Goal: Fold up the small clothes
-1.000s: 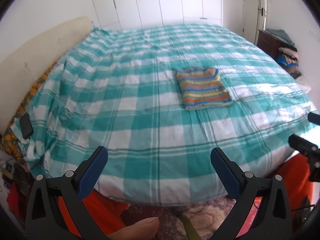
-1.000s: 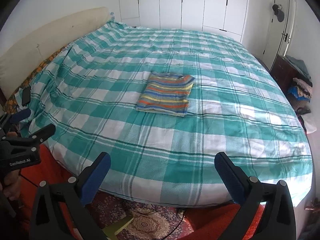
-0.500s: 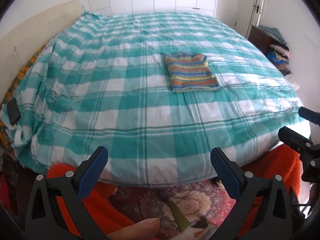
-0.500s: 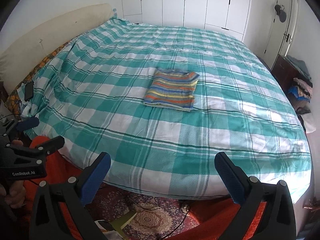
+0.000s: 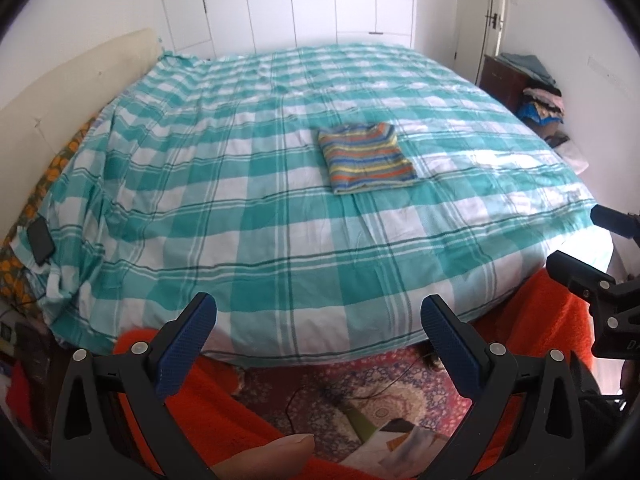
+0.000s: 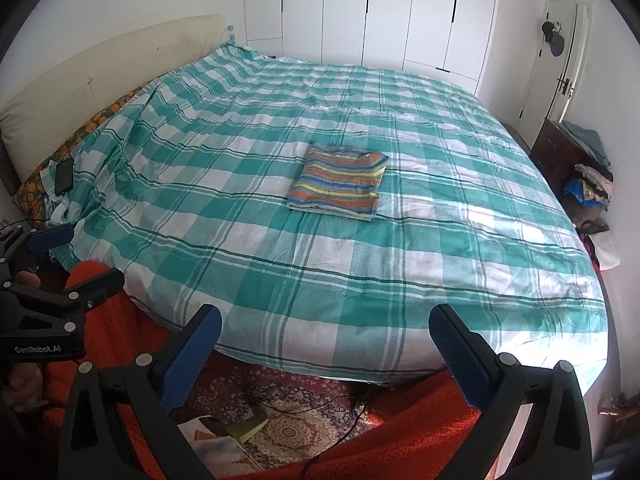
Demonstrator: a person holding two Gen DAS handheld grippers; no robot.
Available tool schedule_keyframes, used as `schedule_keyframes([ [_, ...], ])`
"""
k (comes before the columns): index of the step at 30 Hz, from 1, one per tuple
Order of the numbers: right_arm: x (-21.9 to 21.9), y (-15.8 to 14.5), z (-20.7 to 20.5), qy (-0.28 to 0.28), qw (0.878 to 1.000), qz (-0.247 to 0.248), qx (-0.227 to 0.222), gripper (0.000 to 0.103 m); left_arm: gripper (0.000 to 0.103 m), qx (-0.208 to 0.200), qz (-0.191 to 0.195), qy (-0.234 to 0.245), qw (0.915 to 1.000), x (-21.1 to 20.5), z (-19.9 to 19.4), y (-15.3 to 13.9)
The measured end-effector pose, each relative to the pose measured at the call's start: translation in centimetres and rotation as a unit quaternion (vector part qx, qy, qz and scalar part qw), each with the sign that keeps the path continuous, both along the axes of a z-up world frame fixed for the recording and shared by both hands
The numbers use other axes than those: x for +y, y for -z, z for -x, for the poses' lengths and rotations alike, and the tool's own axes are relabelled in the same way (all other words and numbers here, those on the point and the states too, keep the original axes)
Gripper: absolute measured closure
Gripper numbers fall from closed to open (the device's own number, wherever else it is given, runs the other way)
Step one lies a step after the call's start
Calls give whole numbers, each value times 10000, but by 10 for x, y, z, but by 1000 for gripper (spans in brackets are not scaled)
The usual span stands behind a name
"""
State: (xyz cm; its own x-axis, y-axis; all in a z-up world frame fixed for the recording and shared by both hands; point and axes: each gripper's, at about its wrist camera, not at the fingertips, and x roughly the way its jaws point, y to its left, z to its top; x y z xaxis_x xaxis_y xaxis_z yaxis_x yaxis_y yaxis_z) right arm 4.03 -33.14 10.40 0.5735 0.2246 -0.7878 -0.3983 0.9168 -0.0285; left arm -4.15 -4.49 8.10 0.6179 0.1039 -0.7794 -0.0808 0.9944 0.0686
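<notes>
The bed [image 5: 280, 216], covered by a teal-and-white checked sheet [image 6: 360, 280], filled most of both views, with a cream headboard [image 6: 100, 72] along its left side and white wardrobe doors [image 6: 384, 12] behind it. Orange fabric [image 5: 532, 320] hung below the near edge of the mattress, and a patterned rug [image 6: 288, 428] showed on the floor beneath. A dark wooden cabinet [image 6: 556, 156] with a heap of clothes [image 6: 592, 188] beside it stood at the right wall, and a black phone [image 6: 64, 176] lay at the left edge of the bed near the headboard.

The folded striped garment [image 5: 366, 158] lay flat near the middle of the bed, well apart from both tools. It made a neat, nearly square packet; its slightly longer axis ran from the near edge of the bed toward the wardrobe, and its stripes ran crosswise to that. In the right wrist view [image 6: 338, 182] the packet sat a little askew to the checks of the sheet. The stripes were orange, blue, yellow and grey-green, and layered edges showed along its near side.

The left gripper [image 5: 318, 320] was held low in front of the bed's near edge, level and aimed across the mattress, its blue-padded fingers [image 5: 186, 344] spread wide with nothing between them. A fingertip [image 5: 264, 456] of the person showed beneath it. The right gripper [image 6: 326, 332] was held likewise at the near edge, fingers [image 6: 460, 352] wide apart and empty.
</notes>
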Motion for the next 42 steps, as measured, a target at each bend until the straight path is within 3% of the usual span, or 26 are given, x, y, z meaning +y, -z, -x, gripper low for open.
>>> schedule_keyframes([
  [10,-2,-15,19,-14,9998,40,-186,1,1,-284,-116,-25,9995,0,13,-14],
  [42,-16,-12,17,141,9999,54,26,1,1,-149,-177,-41,9997,2,8,-5],
])
